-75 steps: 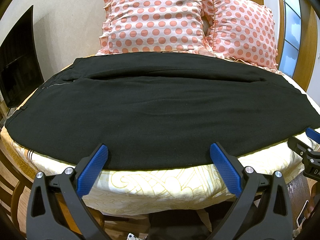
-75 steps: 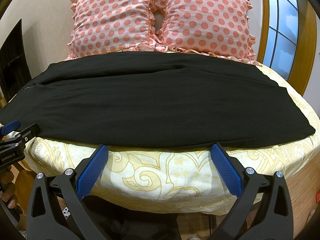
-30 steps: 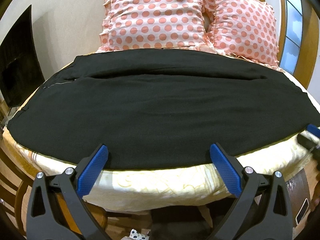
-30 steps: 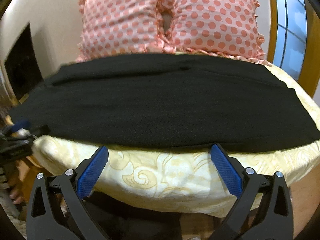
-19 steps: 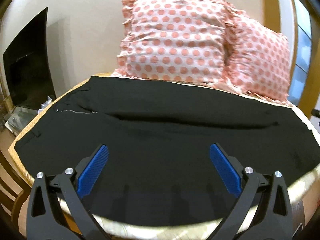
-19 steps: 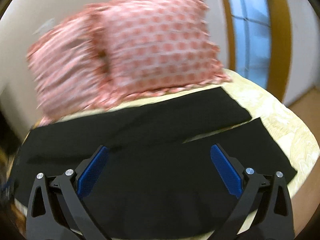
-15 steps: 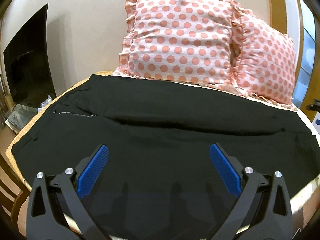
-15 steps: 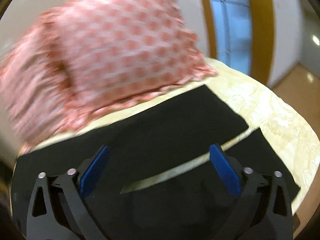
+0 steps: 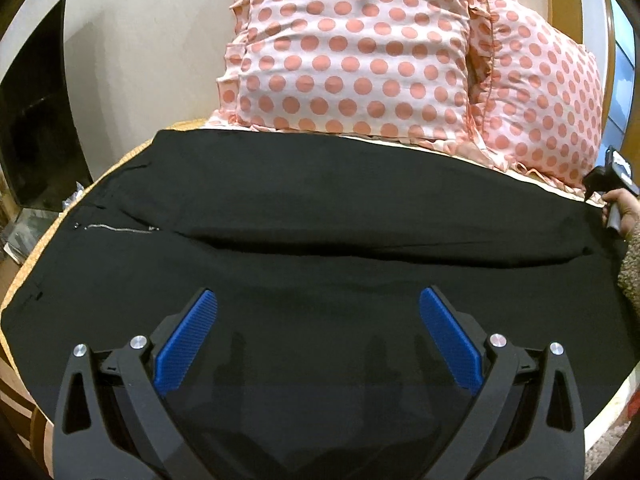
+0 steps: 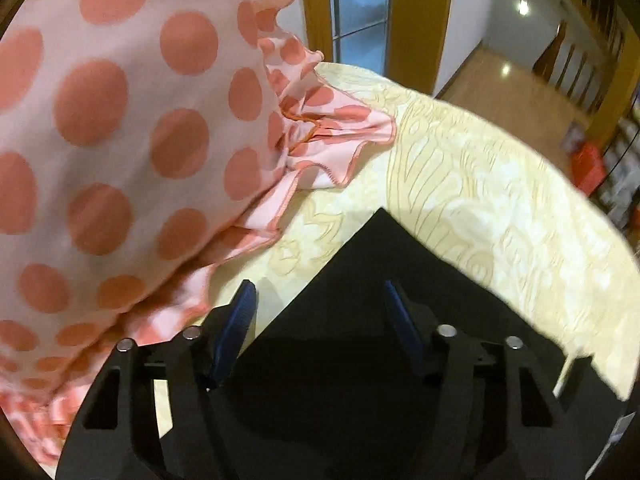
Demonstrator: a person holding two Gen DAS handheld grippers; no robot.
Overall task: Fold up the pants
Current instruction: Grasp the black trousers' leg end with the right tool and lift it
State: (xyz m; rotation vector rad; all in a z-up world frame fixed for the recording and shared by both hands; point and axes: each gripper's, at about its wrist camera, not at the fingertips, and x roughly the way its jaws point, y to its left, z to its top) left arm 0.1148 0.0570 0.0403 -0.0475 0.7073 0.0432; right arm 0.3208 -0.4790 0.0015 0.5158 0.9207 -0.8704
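Black pants [image 9: 320, 216] lie flat across the bed, waist and zipper [image 9: 116, 229] at the left, legs running right. My left gripper [image 9: 318, 328] is open and empty, low over the near leg. My right gripper [image 10: 322, 312] is open and empty, its jaws on either side of the far leg's hem corner [image 10: 380, 248]. In the left wrist view the right gripper's body [image 9: 608, 178] and the hand holding it show at the far right edge.
Two pink polka-dot pillows [image 9: 356, 52] stand at the head of the bed, one close by the right gripper [image 10: 120, 128]. The bed has a yellow patterned sheet [image 10: 480, 200]. A dark TV [image 9: 36, 128] is at left. A window and wooden frame [image 10: 416, 16] are at right.
Both grippers have moved from the bed's near edge in over the pants. The right gripper swung far right to the hem corner by the pillow and has narrowed its jaws somewhat.
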